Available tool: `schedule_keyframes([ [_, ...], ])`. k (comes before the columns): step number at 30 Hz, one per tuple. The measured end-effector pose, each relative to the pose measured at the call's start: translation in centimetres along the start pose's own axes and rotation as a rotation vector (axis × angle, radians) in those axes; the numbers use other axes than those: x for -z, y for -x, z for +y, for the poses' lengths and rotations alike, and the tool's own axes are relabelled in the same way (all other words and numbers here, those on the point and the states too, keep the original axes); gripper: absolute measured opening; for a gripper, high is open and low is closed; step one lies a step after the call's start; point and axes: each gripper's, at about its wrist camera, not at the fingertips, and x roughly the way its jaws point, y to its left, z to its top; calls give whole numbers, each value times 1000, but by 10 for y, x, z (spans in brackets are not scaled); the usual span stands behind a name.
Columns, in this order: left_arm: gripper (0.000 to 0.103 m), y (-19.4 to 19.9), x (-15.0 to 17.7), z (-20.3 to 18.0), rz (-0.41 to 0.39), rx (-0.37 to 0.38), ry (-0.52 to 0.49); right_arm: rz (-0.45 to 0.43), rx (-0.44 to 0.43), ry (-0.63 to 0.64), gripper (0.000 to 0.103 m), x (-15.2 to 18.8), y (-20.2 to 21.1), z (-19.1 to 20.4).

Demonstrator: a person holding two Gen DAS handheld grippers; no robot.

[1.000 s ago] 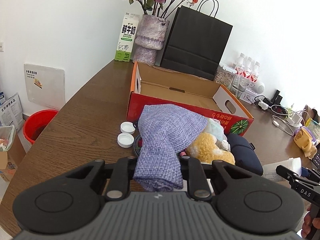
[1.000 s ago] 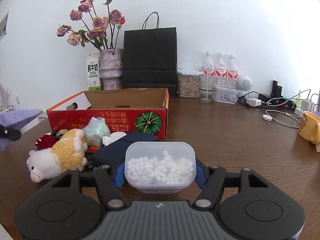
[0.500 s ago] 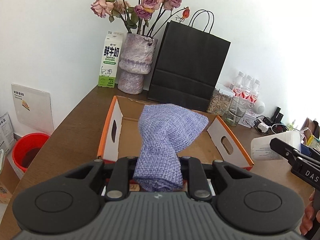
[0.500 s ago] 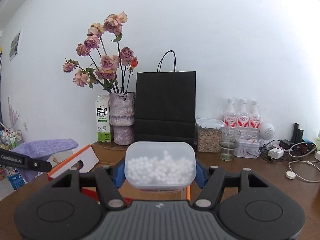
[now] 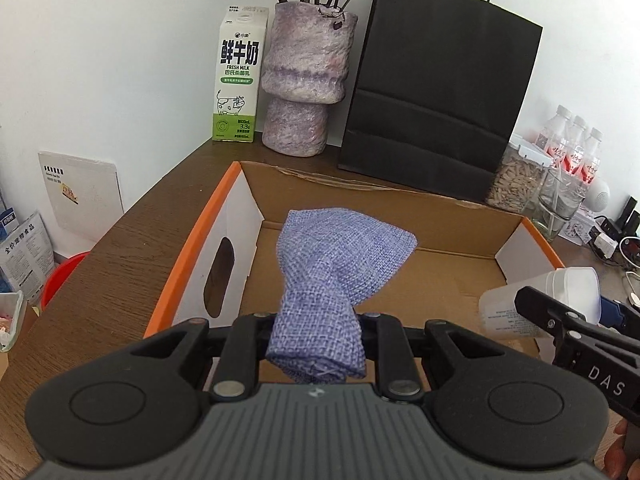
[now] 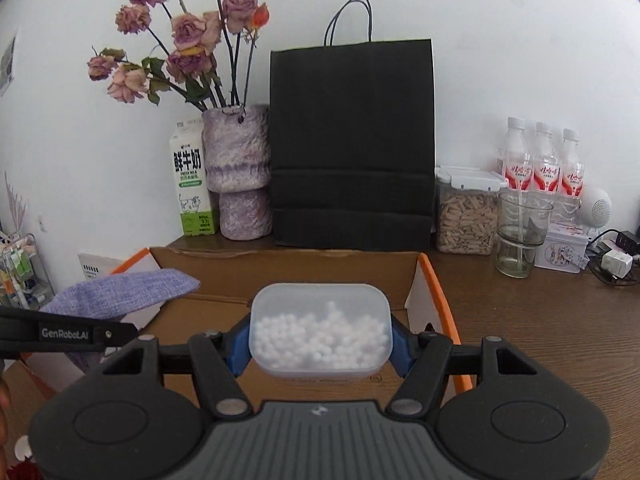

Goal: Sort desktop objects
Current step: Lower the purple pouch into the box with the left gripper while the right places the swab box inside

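Observation:
My left gripper [image 5: 316,332] is shut on a purple woven pouch [image 5: 336,264], which hangs over the inside of the open cardboard box [image 5: 192,252] with orange rims. My right gripper [image 6: 320,340] is shut on a clear plastic tub of white beads [image 6: 320,332], held above the same box [image 6: 436,284] near its right side. In the left wrist view the tub [image 5: 536,300] and right gripper enter from the right edge. In the right wrist view the pouch [image 6: 120,292] and the left gripper come in from the left. The box floor that shows is bare cardboard.
Behind the box stand a milk carton [image 5: 238,76], a purple vase [image 5: 304,80] with dried roses and a black paper bag [image 5: 436,96]. A jar of seeds [image 6: 466,212], a glass [image 6: 520,236], water bottles [image 6: 540,160] and chargers with cables sit at the right.
Both grippers moved forward from the pile of objects in front of the box to over its open inside, carrying pouch and tub. The plush toy and lids dropped out of view.

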Motion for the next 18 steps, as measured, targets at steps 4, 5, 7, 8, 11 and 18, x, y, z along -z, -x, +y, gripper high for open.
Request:
schedule_keyframes([
  [4,21,-7,2,1,25,6,-16,47,-18,-25,64,6,-9,-6],
  [5,21,-9,3,2,36,13,-15,51,-18,-22,64,7,-10,-5],
  [7,25,-12,5,3,50,10,-12,59,-16,-4,65,7,-9,-1],
  [8,39,-13,6,3,55,4,-10,61,-15,3,65,7,-8,1],
  [11,67,-6,7,2,29,22,-19,40,24,69,85,8,0,12],
  [18,103,28,16,-9,-153,-48,-116,-7,20,112,103,9,28,23],
])
